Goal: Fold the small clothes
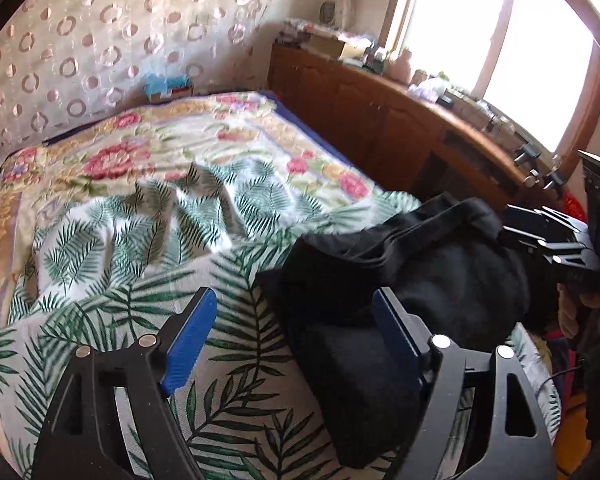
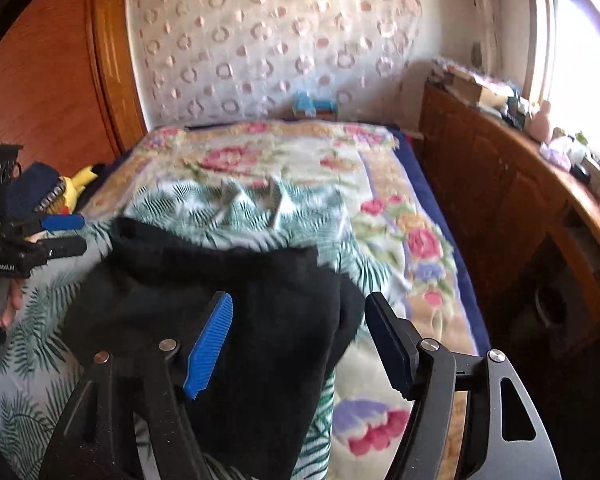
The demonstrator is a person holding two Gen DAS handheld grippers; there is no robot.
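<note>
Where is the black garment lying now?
The black fabric garment lies on the palm-leaf sheet on the bed, right of centre in the left wrist view, nearer the wooden cabinet.

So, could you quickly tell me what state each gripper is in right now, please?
Left gripper: open, holding nothing, beside the crumpled black fabric garment.
Right gripper: open, garment between its jaws, not gripped.

Bedroom w/ circle-patterned wall (image 1: 100, 40), wooden cabinets (image 1: 360, 112) under bright window (image 1: 460, 20), wood wardrobe (image 2: 52, 80) opposite.
</note>
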